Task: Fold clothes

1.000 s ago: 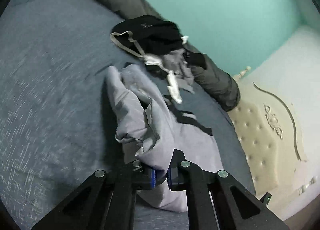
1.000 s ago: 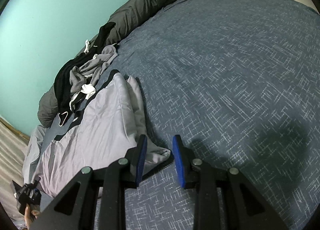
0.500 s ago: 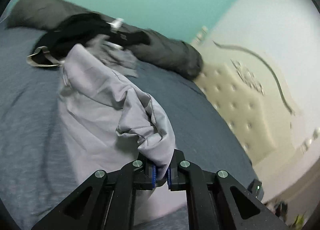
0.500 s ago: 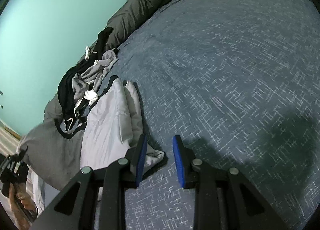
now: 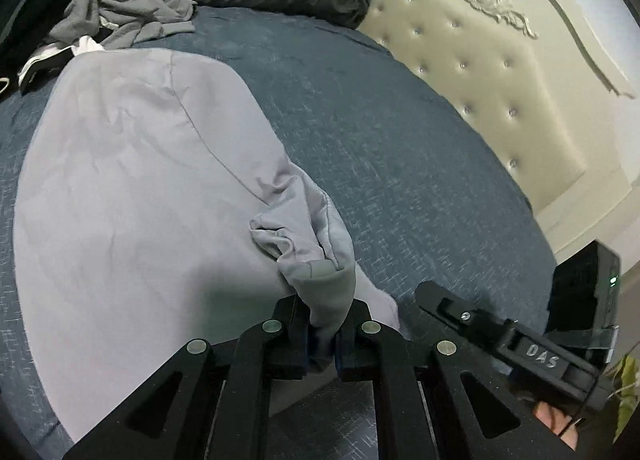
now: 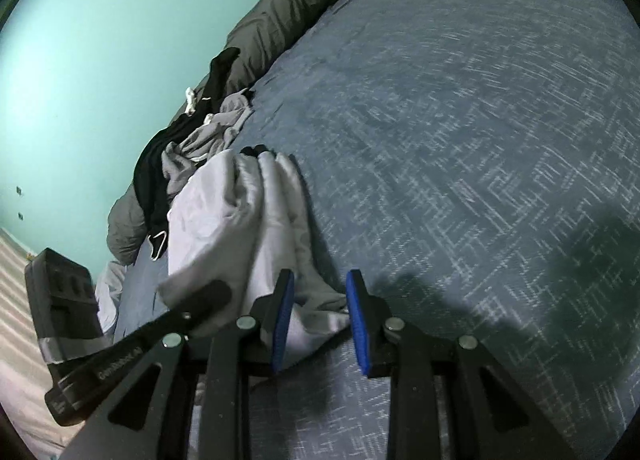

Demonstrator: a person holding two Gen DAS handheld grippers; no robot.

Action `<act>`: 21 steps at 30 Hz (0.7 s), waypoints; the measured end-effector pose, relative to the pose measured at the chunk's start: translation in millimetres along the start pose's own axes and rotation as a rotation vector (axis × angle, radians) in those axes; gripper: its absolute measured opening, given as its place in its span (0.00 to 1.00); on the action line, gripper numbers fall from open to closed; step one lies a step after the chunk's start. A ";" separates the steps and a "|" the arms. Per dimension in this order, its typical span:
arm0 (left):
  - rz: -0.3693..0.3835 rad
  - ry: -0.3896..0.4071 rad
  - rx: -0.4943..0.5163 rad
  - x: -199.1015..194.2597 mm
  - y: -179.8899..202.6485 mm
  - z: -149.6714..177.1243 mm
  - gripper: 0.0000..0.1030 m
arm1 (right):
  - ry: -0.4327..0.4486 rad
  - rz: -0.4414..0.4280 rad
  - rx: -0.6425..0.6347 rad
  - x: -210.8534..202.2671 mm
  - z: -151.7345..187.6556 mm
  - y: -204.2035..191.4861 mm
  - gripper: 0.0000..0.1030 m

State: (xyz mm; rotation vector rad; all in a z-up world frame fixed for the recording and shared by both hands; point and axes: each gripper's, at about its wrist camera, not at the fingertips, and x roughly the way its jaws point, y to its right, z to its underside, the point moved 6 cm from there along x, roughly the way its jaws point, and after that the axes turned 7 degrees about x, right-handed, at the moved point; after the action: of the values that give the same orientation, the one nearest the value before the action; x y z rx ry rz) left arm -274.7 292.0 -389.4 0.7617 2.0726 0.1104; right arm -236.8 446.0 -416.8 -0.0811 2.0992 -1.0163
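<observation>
Left wrist view: left gripper (image 5: 320, 334) fingers pinch the light grey garment's (image 5: 132, 188) cuffed corner; carry it flat, edges aligned, before releasing. Right gripper (image 6: 318, 320), fingers part-open, straddles its hem near the bed's (image 6: 460, 140) near edge. Unfolded clothes pile (image 5: 100, 12) beyond.

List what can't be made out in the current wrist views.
- Left wrist: left gripper pads hidden by the pinched light grey garment.
- Right wrist: the garment's near edge is hidden behind the right gripper.
- Both: pile of dark clothes is too tangled to count.
</observation>
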 end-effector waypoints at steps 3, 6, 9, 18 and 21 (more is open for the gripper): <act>-0.005 0.015 -0.022 -15.7 -3.1 -6.9 0.11 | 0.002 -0.009 -0.003 -0.3 -0.3 -3.4 0.25; -0.002 0.056 -0.033 -37.3 -2.8 -15.1 0.28 | 0.002 -0.021 -0.009 -0.5 -0.2 -7.7 0.25; 0.007 0.104 -0.028 -57.9 -6.5 -23.0 0.44 | -0.001 -0.031 -0.019 -0.3 0.8 -12.4 0.26; -0.140 0.088 -0.096 -78.8 -79.1 10.7 0.44 | -0.014 -0.168 -0.113 1.9 3.2 -53.0 0.46; -0.174 0.055 -0.094 -75.4 -92.6 29.2 0.44 | -0.009 -0.194 -0.171 3.4 5.0 -71.9 0.53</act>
State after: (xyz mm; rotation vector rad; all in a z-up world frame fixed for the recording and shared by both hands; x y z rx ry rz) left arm -265.3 169.5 -384.7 0.5244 2.1597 0.1326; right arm -254.6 392.8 -371.3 -0.3808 2.1984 -0.9428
